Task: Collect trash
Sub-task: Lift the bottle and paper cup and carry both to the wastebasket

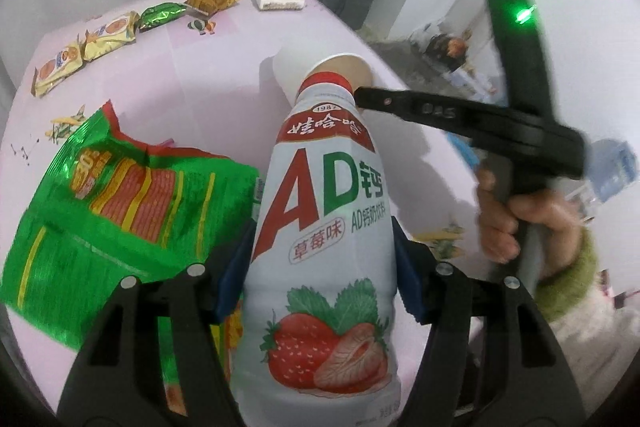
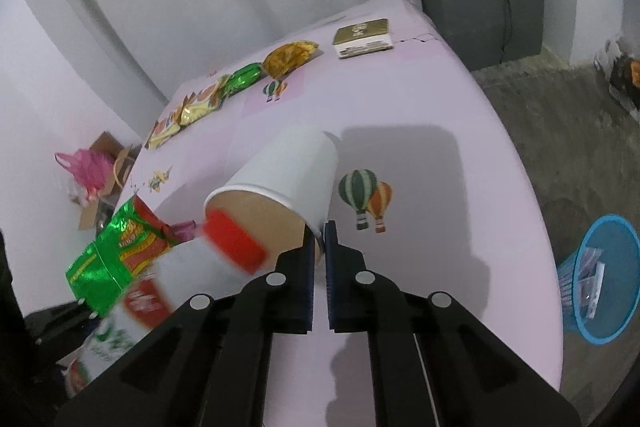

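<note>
The left claw points steeply down over the counter, its blue pads pressed on both sides of a drink bottle. The right claw, held in a hand with a green cuff, pinches the rim of a paper cup, jaws nearly together

Bottle smeared by motion blur in the right wrist view — label unreadable there; its base is cut off by the left wrist view's lower edge. Paper cup mostly hidden behind the bottle's cap. Blue basket contents too small to identify.
</note>
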Motion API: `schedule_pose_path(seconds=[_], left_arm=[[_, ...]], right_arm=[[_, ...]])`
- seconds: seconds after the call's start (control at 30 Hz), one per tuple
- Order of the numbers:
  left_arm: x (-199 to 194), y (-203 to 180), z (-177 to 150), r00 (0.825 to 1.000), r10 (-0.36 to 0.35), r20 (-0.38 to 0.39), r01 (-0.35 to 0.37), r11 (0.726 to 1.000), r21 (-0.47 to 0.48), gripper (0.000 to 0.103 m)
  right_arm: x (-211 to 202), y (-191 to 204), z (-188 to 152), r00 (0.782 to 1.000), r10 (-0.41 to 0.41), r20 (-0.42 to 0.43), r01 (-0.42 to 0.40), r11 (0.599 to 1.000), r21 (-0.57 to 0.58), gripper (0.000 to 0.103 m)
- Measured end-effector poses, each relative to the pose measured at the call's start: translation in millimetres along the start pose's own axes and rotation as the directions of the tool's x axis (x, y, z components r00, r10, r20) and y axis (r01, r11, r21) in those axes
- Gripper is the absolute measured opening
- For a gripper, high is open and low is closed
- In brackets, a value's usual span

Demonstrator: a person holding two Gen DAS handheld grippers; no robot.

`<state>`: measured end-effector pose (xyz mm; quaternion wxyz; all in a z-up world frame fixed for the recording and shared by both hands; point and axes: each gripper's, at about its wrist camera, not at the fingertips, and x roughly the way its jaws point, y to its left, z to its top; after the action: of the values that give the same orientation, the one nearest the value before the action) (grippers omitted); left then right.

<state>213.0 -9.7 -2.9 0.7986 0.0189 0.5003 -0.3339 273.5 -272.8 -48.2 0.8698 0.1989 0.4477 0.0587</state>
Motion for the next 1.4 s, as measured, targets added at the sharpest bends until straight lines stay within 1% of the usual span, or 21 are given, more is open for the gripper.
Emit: schedule_pose_path(seconds=[0.1,0.23,0.4,0.57,0.63,0.77,0.83,0.97,1.23,1.4], left_arm=[[-18.6,1.0,-4.0,0.997,-0.060,0.047,0.061,0.998,-0.029,0.060],[-34.5,3.8,-4.2,0.991,-0.075,0.107,0.081,0.995,-0.054,0.060],[-37.6,6.5,-1.7,0.988,-0.028,0.154,0.040,0.996,-0.081,0.060],[-33.0,4.2,0.0,0.982,0.024,0.189,-0.009,0.997,-0.083,0.060],[-30.3,2.8,0.7,0.980,0.042,0.194,-0.026,0.996,-0.083,0.060],[-25.4,0.7,-0.6,0.982,0.047,0.185,-0.030,0.995,-0.095,0.060],[-25.7,-1.8,-1.5,0.980,0.062,0.189,-0.045,0.995,-0.093,0.060],[-28.8,-4.7,-2.9,0.976,0.079,0.203,-0.059,0.993,-0.102,0.060],[-28.5,-7.6,-4.6,0.976,0.080,0.203,-0.060,0.993,-0.103,0.060],[-30.7,-9.6,-4.6,0.972,0.089,0.215,-0.069,0.993,-0.100,0.060]], right_arm=[[-2.3,-11.8,-2.7,1.000,0.025,0.003,-0.025,0.999,0.046,0.005],[-9.0,-25.4,-9.9,0.998,0.056,0.010,-0.057,0.994,0.098,0.004],[-24.9,-44.9,-24.0,0.990,0.134,0.043,-0.140,0.971,0.196,0.004],[-41.6,-57.7,-43.9,0.984,0.162,0.080,-0.178,0.949,0.261,0.004],[-45.5,-61.4,-50.9,0.980,0.174,0.091,-0.193,0.940,0.282,0.004],[-52.7,-68.4,-63.1,0.974,0.200,0.110,-0.225,0.922,0.314,0.004],[-56.6,-70.1,-66.4,0.970,0.214,0.116,-0.240,0.917,0.319,0.004],[-67.1,-73.9,-72.3,0.957,0.256,0.140,-0.289,0.898,0.333,0.004],[-84.5,-72.4,-77.2,0.944,0.285,0.165,-0.325,0.890,0.321,0.004],[-89.7,-73.2,-78.2,0.934,0.310,0.178,-0.353,0.878,0.324,0.004]])
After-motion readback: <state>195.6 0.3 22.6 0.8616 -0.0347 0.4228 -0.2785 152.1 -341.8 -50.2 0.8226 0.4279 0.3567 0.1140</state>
